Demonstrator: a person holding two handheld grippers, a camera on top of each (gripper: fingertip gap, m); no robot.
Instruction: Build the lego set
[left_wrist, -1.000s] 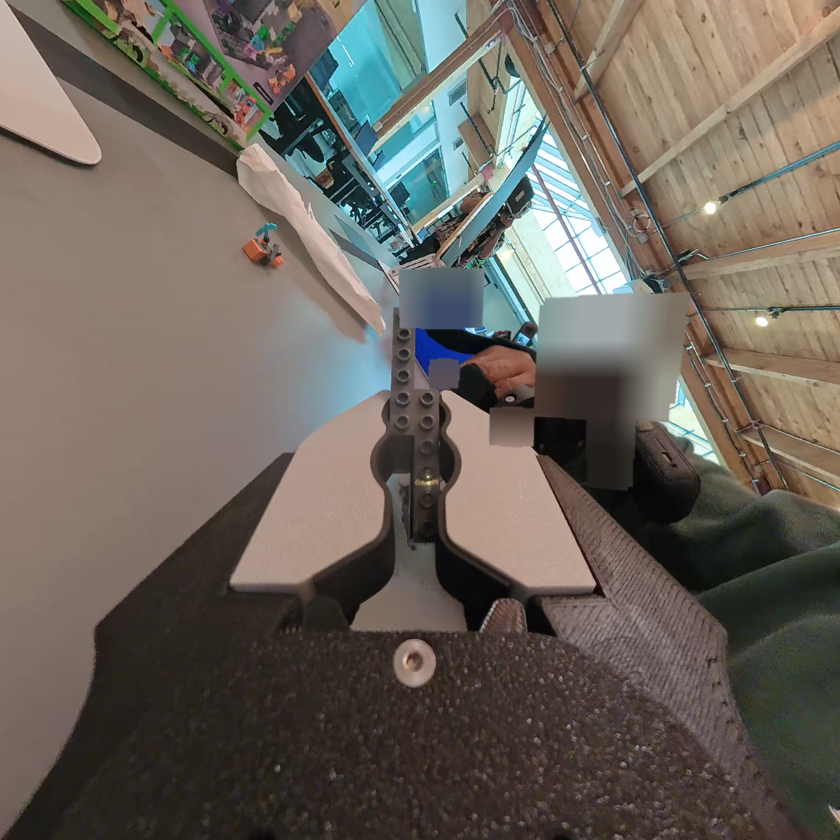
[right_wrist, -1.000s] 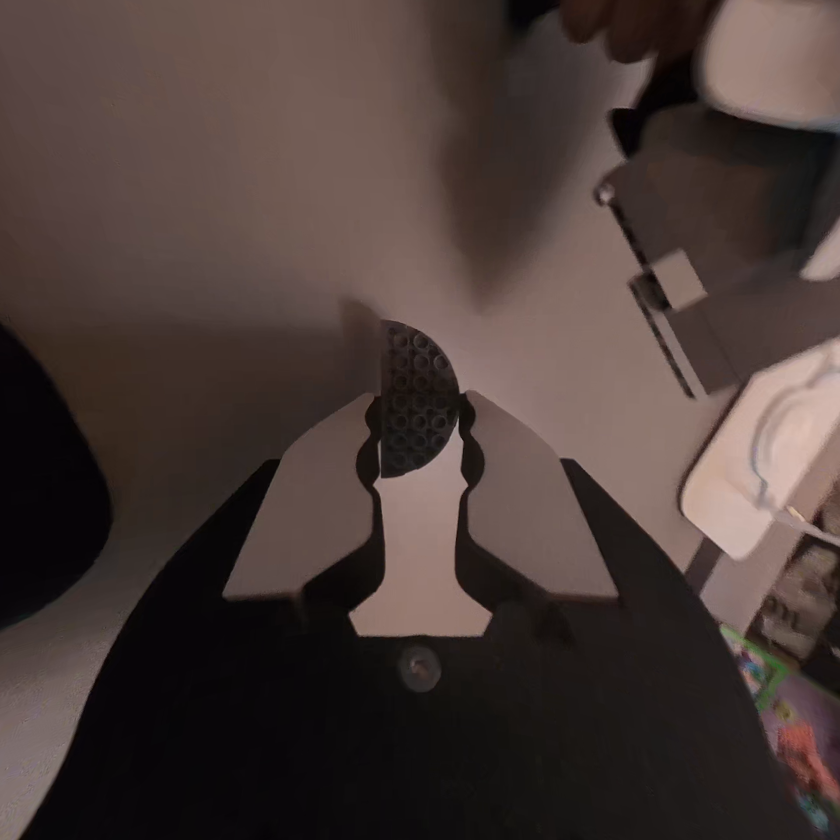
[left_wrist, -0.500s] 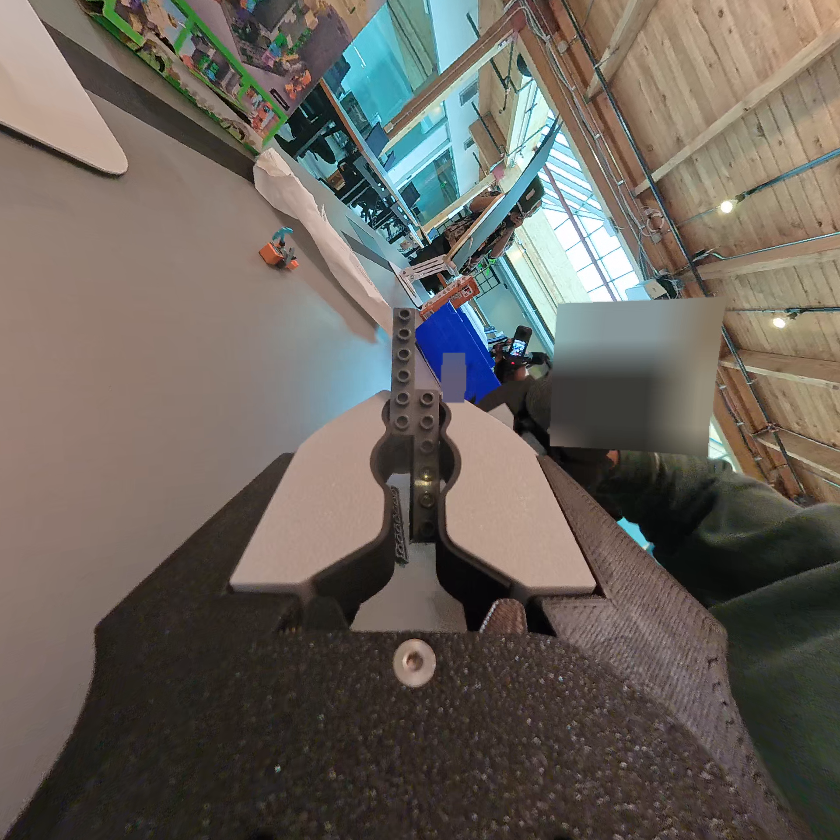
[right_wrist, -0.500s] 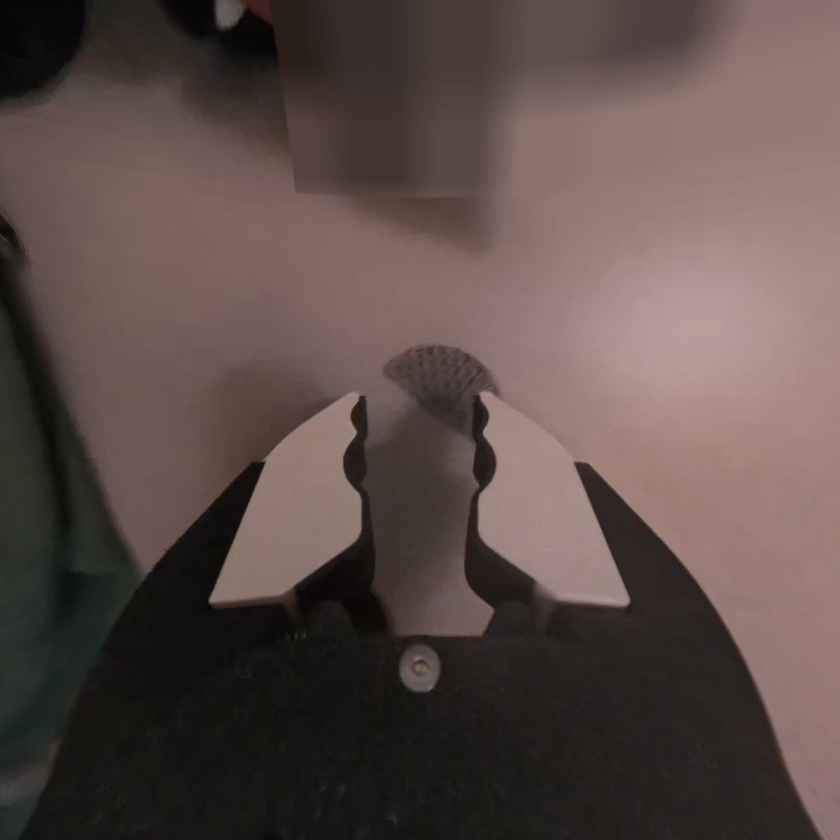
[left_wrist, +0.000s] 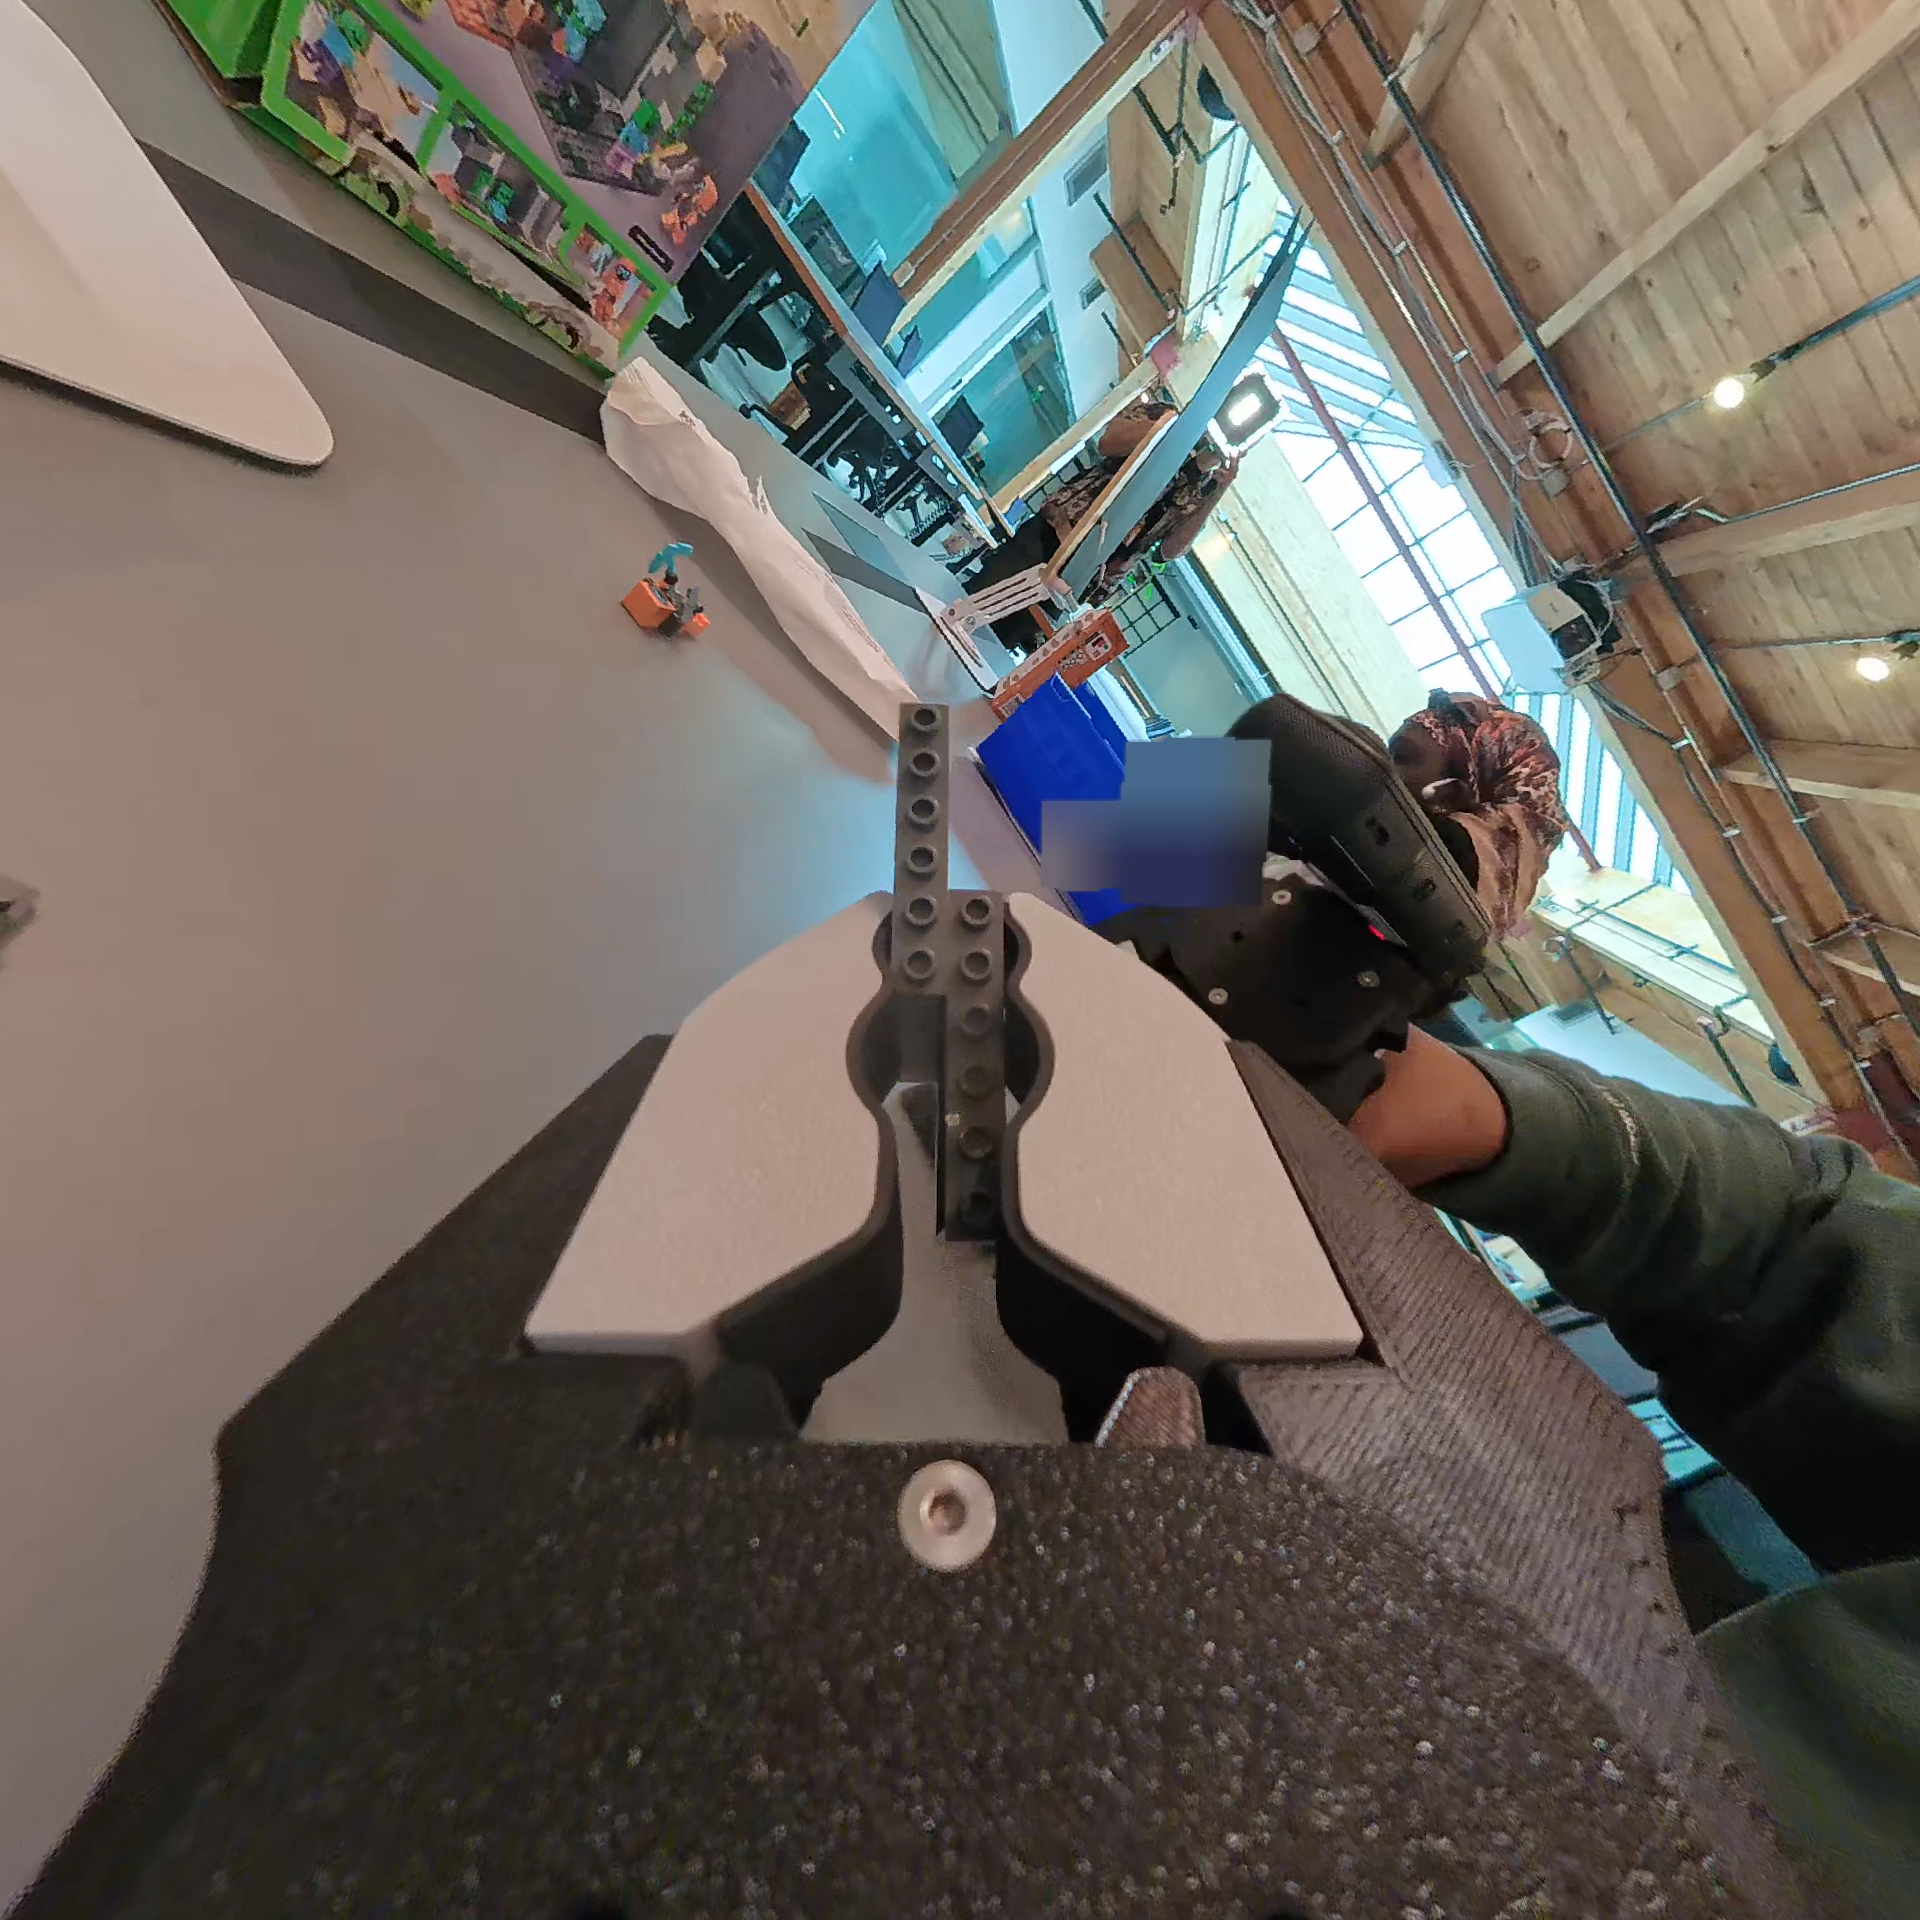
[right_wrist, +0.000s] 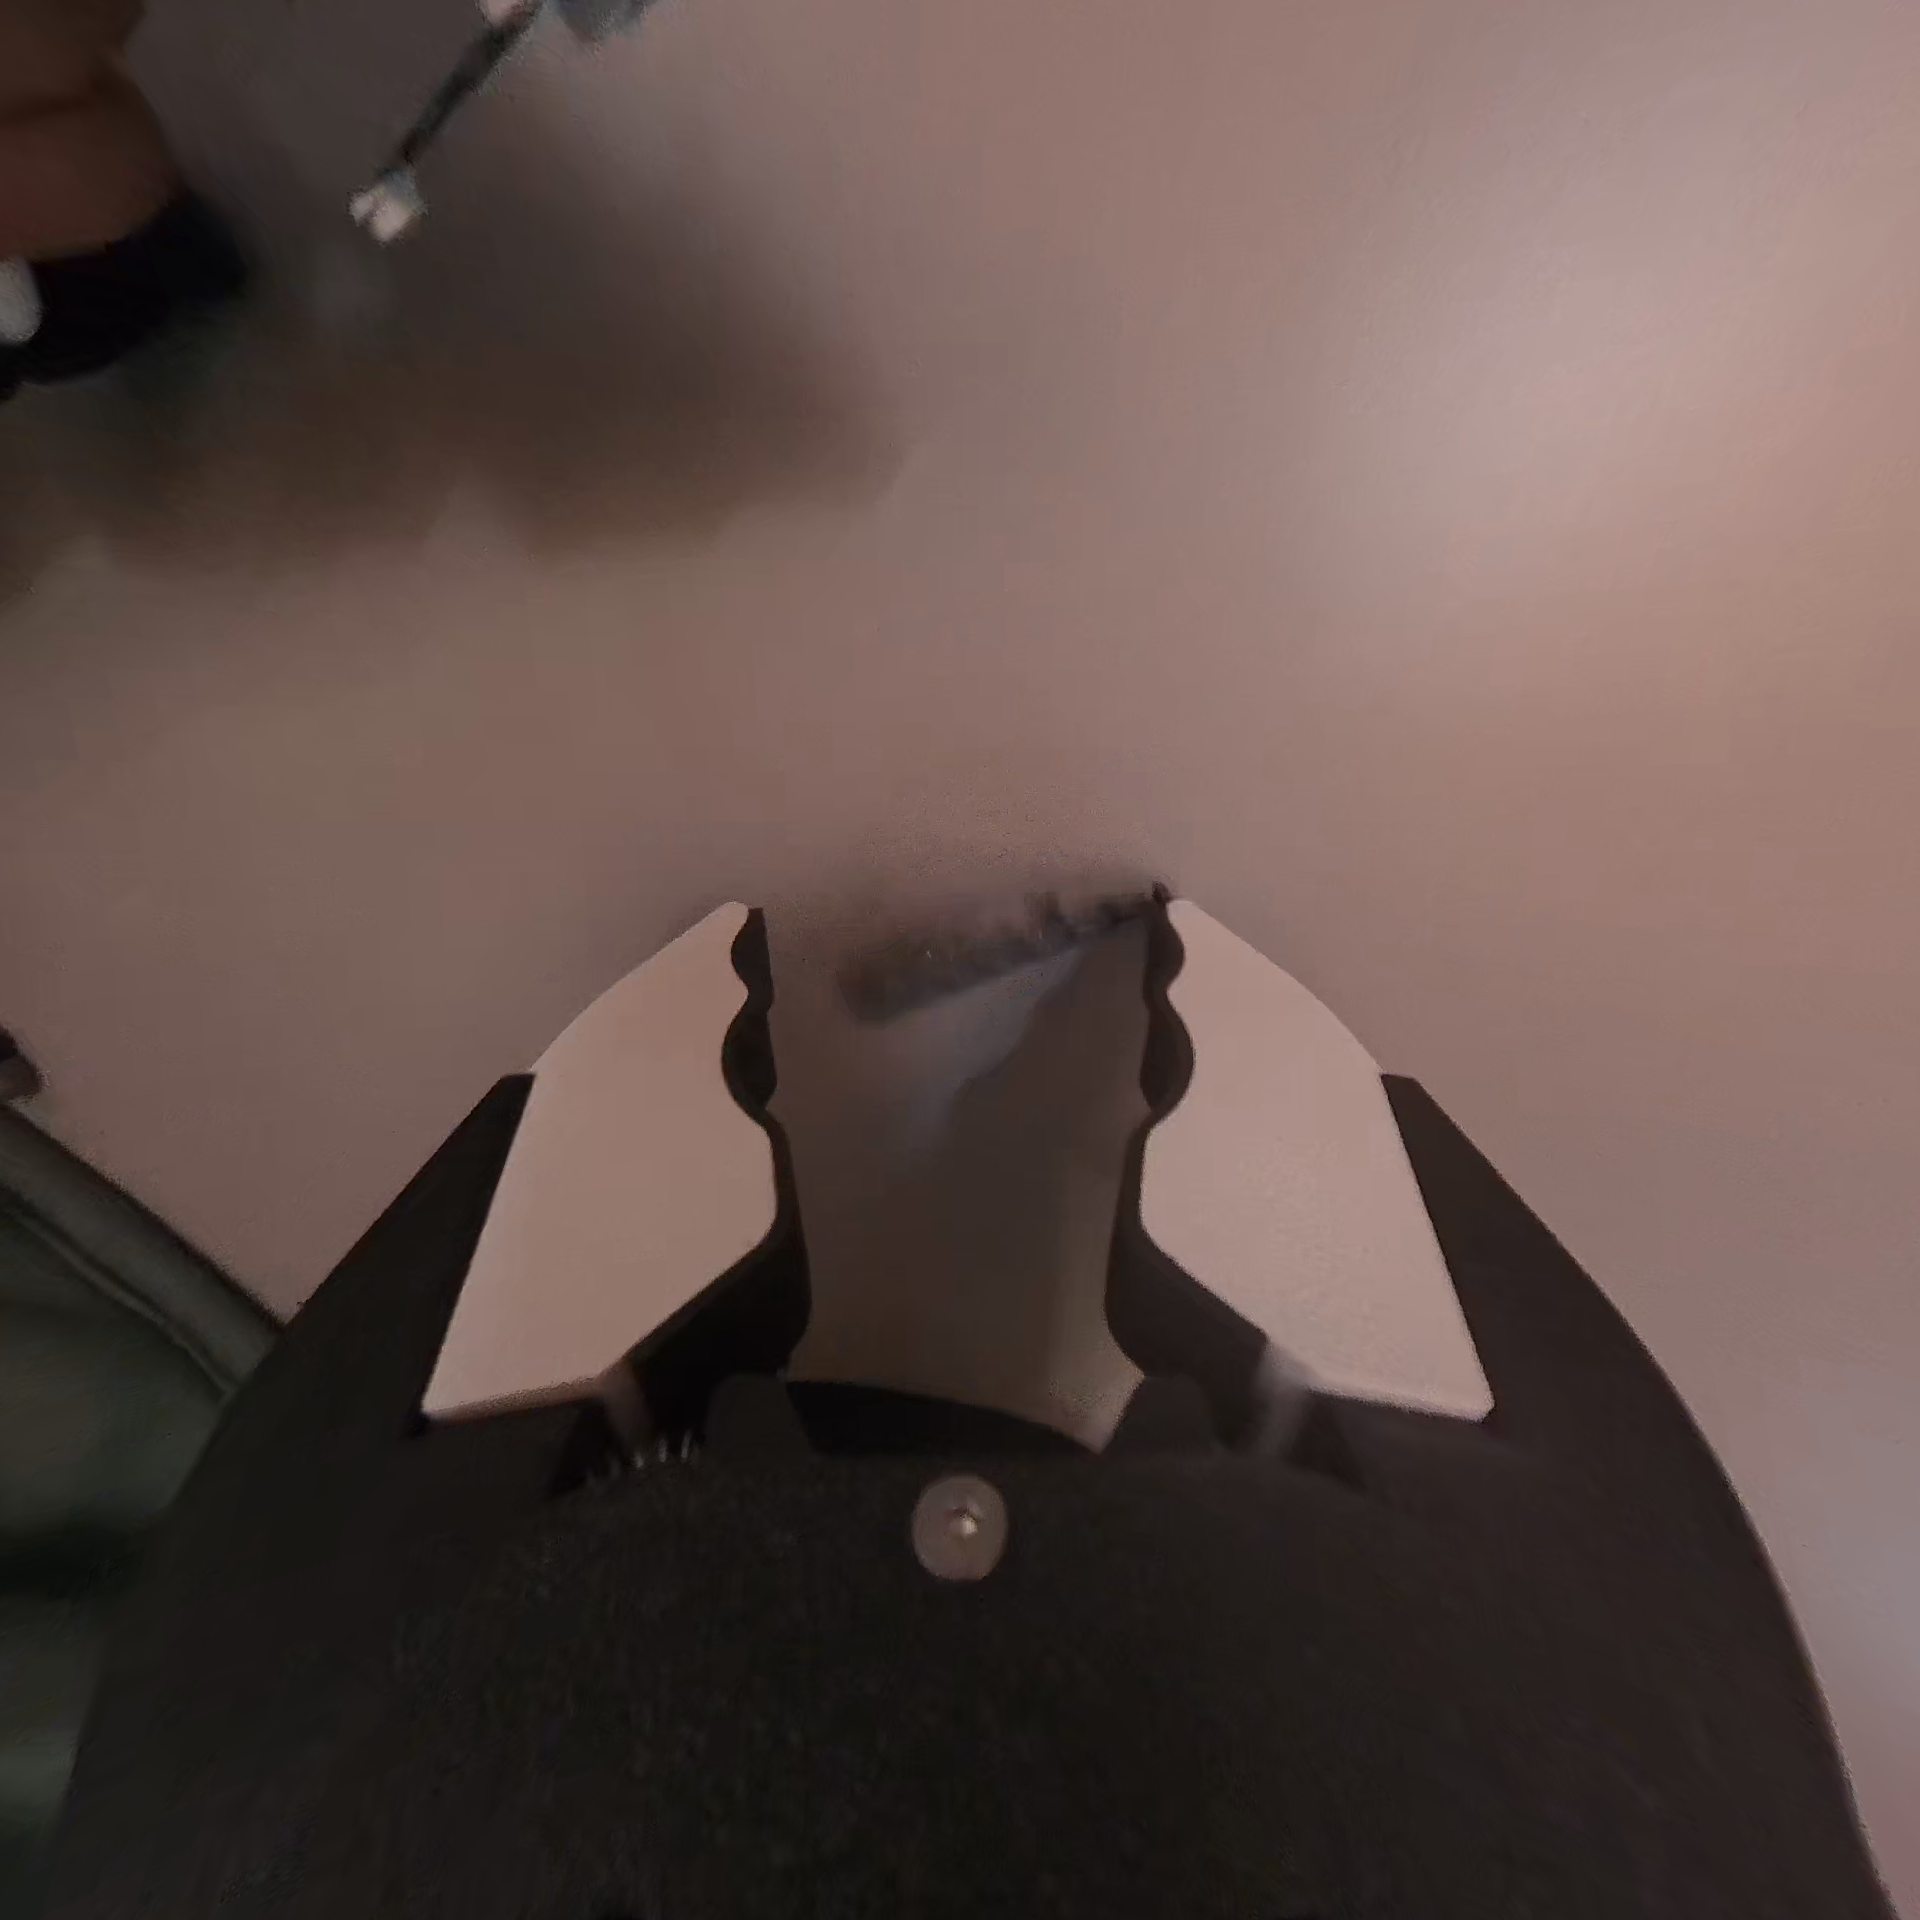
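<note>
My left gripper (left_wrist: 945, 914) is shut on a dark grey studded Lego assembly (left_wrist: 925, 810): two long narrow plates joined side by side, one sticking out past the fingertips. It is held above the grey table (left_wrist: 364, 831). My right gripper (right_wrist: 958, 909) is open, close over the table. A dark grey half-round plate (right_wrist: 997, 935) shows as a blur between its fingertips; I cannot tell whether it touches a finger. The right gripper also shows in the left wrist view (left_wrist: 1309, 935), to the right, in a hand with a green sleeve (left_wrist: 1662, 1226).
A small orange Lego figure (left_wrist: 665, 603) stands far out on the table. Beyond it lie a white paper bag (left_wrist: 748, 520), the green set box (left_wrist: 499, 135) and blue bins (left_wrist: 1049, 758). A white board (left_wrist: 125, 291) lies at far left. There is about 15 cm between the tips of the two grippers. About 20 cm separates my right fingertips from the small orange Lego figure (left_wrist: 665, 603).
My right gripper has opened and no longer clamps the half-round plate, and it has swung over the table. My left gripper keeps its hold; the right gripper has come into its view.
</note>
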